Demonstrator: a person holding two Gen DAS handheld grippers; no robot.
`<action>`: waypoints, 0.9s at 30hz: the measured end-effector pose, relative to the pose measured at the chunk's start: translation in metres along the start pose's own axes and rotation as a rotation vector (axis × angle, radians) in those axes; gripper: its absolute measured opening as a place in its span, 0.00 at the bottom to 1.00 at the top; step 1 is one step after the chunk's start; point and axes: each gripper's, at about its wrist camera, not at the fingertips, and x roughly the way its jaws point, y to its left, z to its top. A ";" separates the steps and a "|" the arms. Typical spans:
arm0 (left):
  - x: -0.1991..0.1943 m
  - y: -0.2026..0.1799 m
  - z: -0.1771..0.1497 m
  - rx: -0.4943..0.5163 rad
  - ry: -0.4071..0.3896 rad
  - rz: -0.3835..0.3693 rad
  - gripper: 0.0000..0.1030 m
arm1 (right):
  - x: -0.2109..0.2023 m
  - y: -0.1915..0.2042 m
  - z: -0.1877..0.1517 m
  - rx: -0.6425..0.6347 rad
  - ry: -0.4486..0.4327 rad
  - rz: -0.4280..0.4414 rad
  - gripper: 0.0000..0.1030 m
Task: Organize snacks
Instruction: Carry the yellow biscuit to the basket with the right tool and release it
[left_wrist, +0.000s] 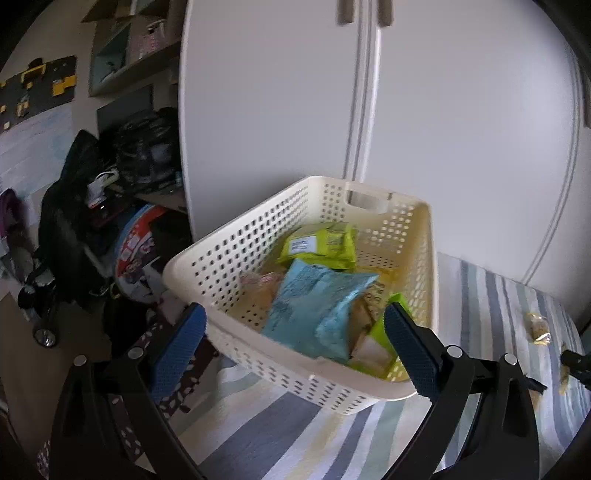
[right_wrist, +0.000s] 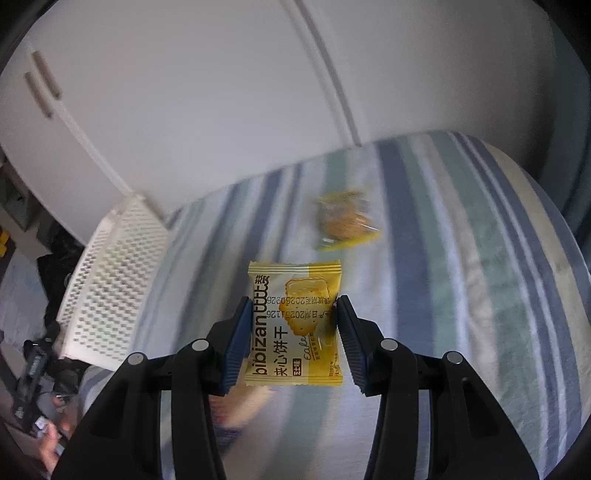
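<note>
Left wrist looks down close into the basket (left_wrist: 236, 254); right wrist faces the striped bedspread (right_wrist: 461, 295) (both shared).

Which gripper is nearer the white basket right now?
Left. The left gripper is open with the near rim of the white basket between its fingers. The right gripper is off to the basket's side over the striped cloth, holding a yellow biscuit packet.

I count one basket (left_wrist: 258, 236), two packets (right_wrist: 295, 321) on the bedspread (right_wrist: 443, 258), one at 12 o'clock (right_wrist: 345, 221).
</note>
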 end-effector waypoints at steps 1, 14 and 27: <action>0.001 0.002 -0.001 -0.008 0.006 -0.001 0.95 | 0.000 0.009 0.002 -0.010 0.001 0.017 0.45; 0.002 0.025 -0.002 -0.122 0.023 -0.012 0.95 | 0.026 0.179 0.043 -0.205 0.038 0.219 0.45; -0.006 0.039 0.000 -0.181 -0.011 0.011 0.95 | 0.092 0.288 0.039 -0.336 0.147 0.221 0.46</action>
